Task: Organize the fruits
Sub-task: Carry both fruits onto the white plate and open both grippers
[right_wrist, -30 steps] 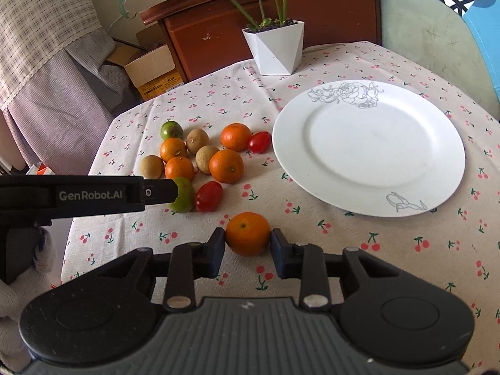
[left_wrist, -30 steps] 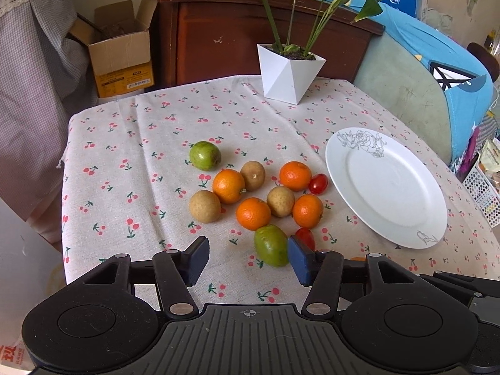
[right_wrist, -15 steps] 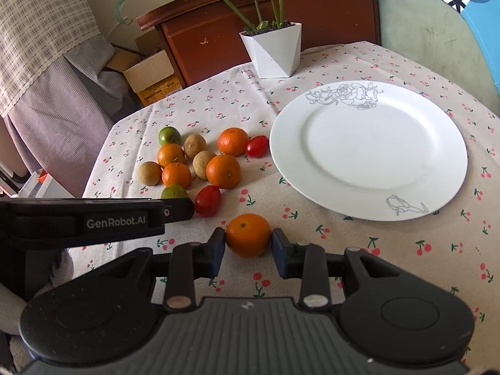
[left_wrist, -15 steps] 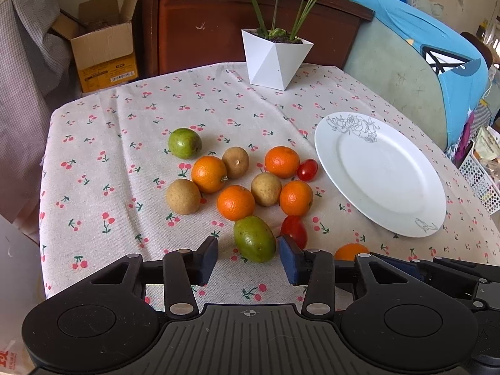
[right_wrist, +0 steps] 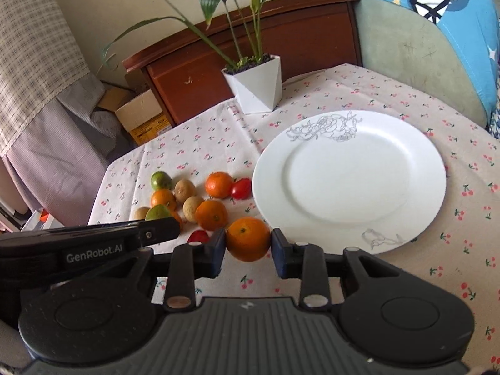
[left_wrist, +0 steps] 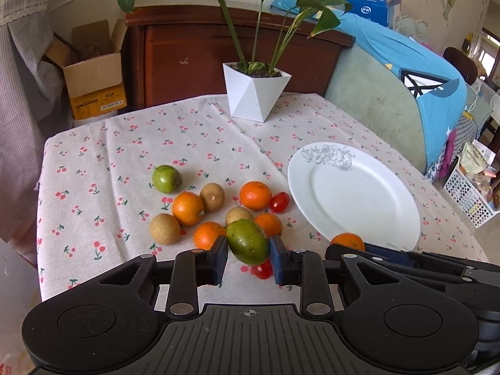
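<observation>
— So, working from your left: what does your left gripper (left_wrist: pixel 248 257) have?

— Your left fingers have just been closing and now press on both sides of the green fruit (left_wrist: pixel 247 241), which sits between them above the cherry-print desk (left_wrist: pixel 103 143). Beyond it the loose fruit pile (left_wrist: pixel 215 209) lies on the cloth: another green one at the far left, oranges, brown round fruits and small red tomatoes.

— And the right gripper (right_wrist: pixel 248 251)?

— Your right fingers grip an orange (right_wrist: pixel 248 239), clamped at its two sides, just off the near rim of the white plate (right_wrist: pixel 350 178). The plate lies to the right of the pile, with nothing on it. In the right wrist view your left gripper's black body reaches in from the left edge, its green fruit peeking above it
</observation>
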